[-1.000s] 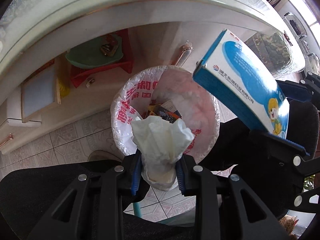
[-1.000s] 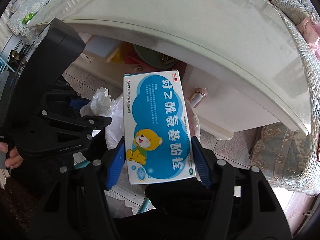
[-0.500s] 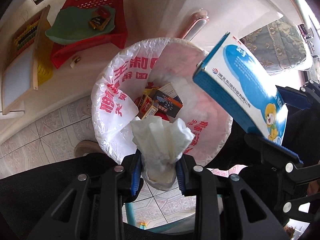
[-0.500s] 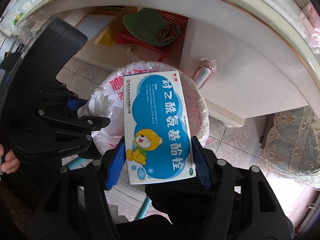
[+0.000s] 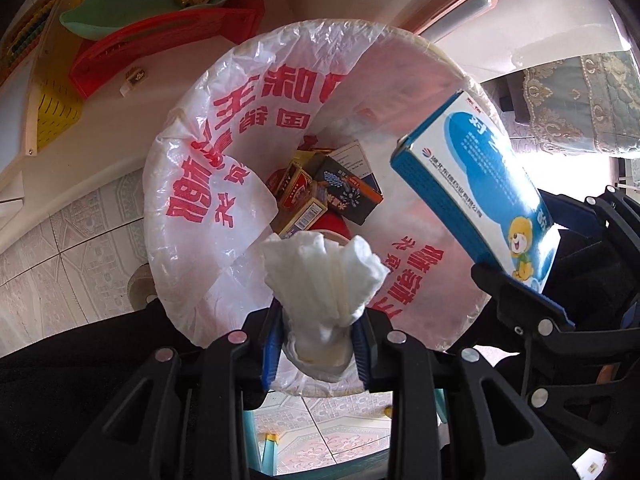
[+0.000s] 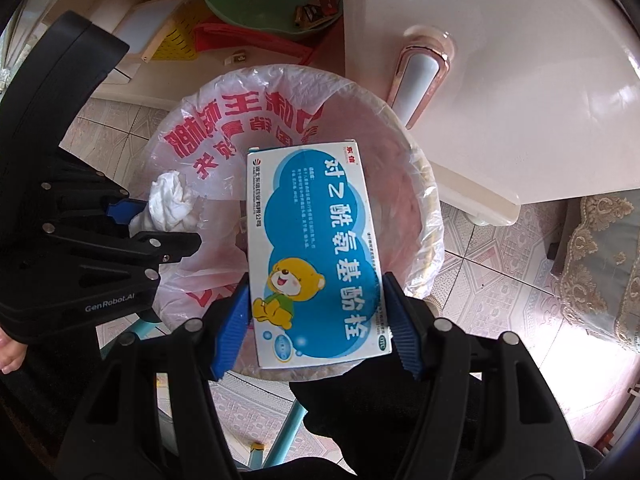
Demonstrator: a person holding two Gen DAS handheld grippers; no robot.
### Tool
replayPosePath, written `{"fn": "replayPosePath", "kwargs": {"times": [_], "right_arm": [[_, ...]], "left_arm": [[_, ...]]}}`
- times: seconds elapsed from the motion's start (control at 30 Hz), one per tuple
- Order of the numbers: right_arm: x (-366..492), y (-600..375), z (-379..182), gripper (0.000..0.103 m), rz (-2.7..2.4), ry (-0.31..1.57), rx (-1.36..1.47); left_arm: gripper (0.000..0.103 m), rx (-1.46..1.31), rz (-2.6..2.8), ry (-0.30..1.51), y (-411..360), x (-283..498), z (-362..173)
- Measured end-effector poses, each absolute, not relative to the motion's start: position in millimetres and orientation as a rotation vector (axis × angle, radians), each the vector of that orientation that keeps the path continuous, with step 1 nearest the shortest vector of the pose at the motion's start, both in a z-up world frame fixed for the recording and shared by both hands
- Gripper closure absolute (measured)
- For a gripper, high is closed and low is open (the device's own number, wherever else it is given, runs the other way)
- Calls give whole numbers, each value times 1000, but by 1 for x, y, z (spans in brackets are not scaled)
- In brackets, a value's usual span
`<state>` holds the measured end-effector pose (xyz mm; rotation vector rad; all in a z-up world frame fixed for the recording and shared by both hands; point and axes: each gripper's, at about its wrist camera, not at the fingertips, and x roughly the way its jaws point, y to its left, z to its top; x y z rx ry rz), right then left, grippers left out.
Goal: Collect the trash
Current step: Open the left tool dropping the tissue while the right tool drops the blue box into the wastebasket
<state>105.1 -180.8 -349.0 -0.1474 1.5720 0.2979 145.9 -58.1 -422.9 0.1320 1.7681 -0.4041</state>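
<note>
My left gripper (image 5: 318, 344) is shut on a crumpled white tissue (image 5: 324, 276) and holds it over the near rim of the trash bin (image 5: 192, 216), which is lined with a clear bag printed in red. Several small boxes (image 5: 324, 196) lie at the bin's bottom. My right gripper (image 6: 316, 324) is shut on a blue and white medicine box (image 6: 316, 252) with a cartoon bear, held above the bin's opening (image 6: 424, 184). The box also shows in the left wrist view (image 5: 480, 200), and the tissue in the right wrist view (image 6: 170, 200).
A white cabinet with a rose-gold handle (image 6: 420, 72) stands right behind the bin. A red basket with a green dish (image 5: 160, 12) sits on a low shelf at back left. A fabric-covered seat (image 6: 604, 264) is to the right. The floor is tiled.
Both grippers have moved down and forward over the bin; the bin now fills the views and the table edge has left the frame. Both still hold their items.
</note>
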Motion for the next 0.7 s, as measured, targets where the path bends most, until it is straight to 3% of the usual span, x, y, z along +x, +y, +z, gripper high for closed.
{"fn": "replayPosePath", "kwargs": {"times": [0.47, 0.53, 0.63, 0.7], "right_arm": [[119, -187, -375, 41, 317, 1629, -115], [120, -187, -376, 41, 319, 1624, -110], [121, -190, -376, 31, 299, 1619, -109], [121, -192, -375, 31, 291, 1619, -103]], "left_arm": [[73, 144, -387, 1809, -63, 155, -449], [71, 163, -390, 1805, -65, 154, -449], [59, 177, -391, 1815, -68, 152, -450], [49, 194, -378, 1810, -68, 153, -450]]}}
